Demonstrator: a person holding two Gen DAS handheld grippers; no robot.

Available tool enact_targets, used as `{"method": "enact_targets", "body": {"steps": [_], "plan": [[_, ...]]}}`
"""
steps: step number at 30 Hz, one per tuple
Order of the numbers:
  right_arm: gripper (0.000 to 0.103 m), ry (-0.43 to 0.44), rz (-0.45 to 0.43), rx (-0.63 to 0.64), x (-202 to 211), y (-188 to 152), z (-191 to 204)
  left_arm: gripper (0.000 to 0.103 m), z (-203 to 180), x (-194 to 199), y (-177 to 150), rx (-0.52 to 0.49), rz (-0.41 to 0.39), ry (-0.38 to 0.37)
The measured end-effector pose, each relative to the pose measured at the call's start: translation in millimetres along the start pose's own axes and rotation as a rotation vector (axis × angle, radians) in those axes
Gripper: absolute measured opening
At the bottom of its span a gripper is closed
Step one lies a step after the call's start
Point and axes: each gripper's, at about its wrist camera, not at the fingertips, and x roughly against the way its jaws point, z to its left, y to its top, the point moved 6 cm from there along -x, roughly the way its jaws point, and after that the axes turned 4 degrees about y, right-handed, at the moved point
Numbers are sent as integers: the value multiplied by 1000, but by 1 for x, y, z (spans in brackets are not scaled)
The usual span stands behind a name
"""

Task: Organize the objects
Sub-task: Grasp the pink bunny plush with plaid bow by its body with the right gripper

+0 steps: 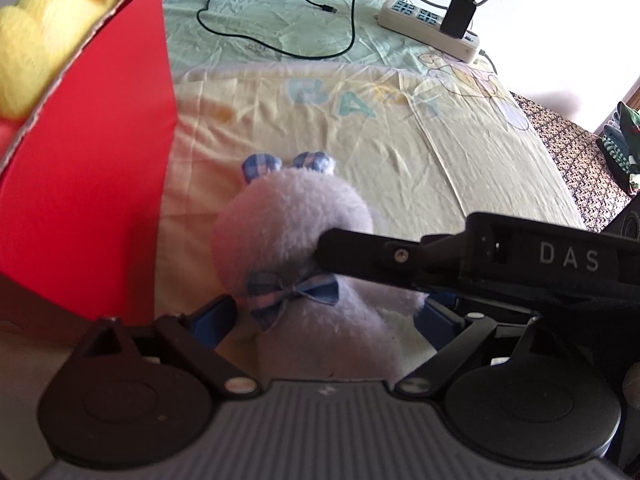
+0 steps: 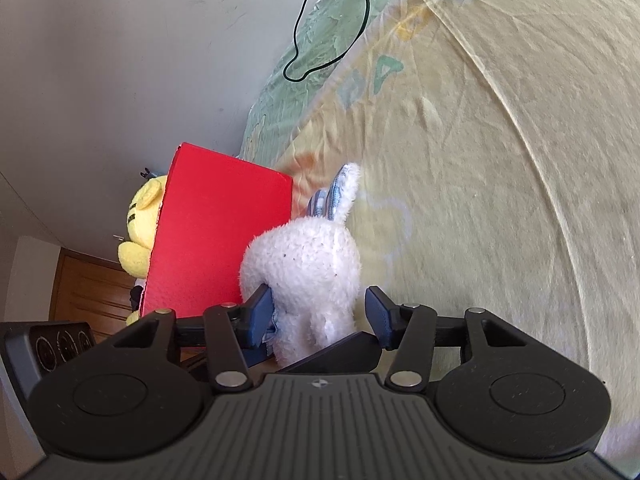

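A white plush bunny (image 1: 292,224) with blue checked ears and a blue bow stands upright on the yellow sheet, just right of a red box (image 1: 80,160). My left gripper (image 1: 326,320) is open, its blue pads on either side of the bunny's body with a small gap on the left. The right gripper's black finger (image 1: 360,254) comes in from the right and presses into the bunny's neck. In the right wrist view my right gripper (image 2: 320,312) is shut on the bunny (image 2: 304,264) seen from behind, beside the red box (image 2: 220,240).
A yellow plush toy (image 1: 36,40) (image 2: 140,216) sits in the red box. A black cable (image 1: 280,40) and a white power strip (image 1: 432,28) with a black charger lie at the far side of the bed sheet (image 1: 360,152). A patterned cloth (image 1: 560,136) lies at the right.
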Motion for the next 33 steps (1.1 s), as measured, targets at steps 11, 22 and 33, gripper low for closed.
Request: {"method": "enact_targets", "body": {"steps": [11, 22, 33], "plan": [[48, 19, -13, 3, 8, -3, -3, 96, -1, 1, -3, -15, -32, -29], [46, 26, -1, -8, 4, -3, -2, 93, 2, 4, -6, 25, -61, -109], [42, 49, 32, -1, 4, -7, 3, 83, 5, 11, -7, 32, -84, -140]]}}
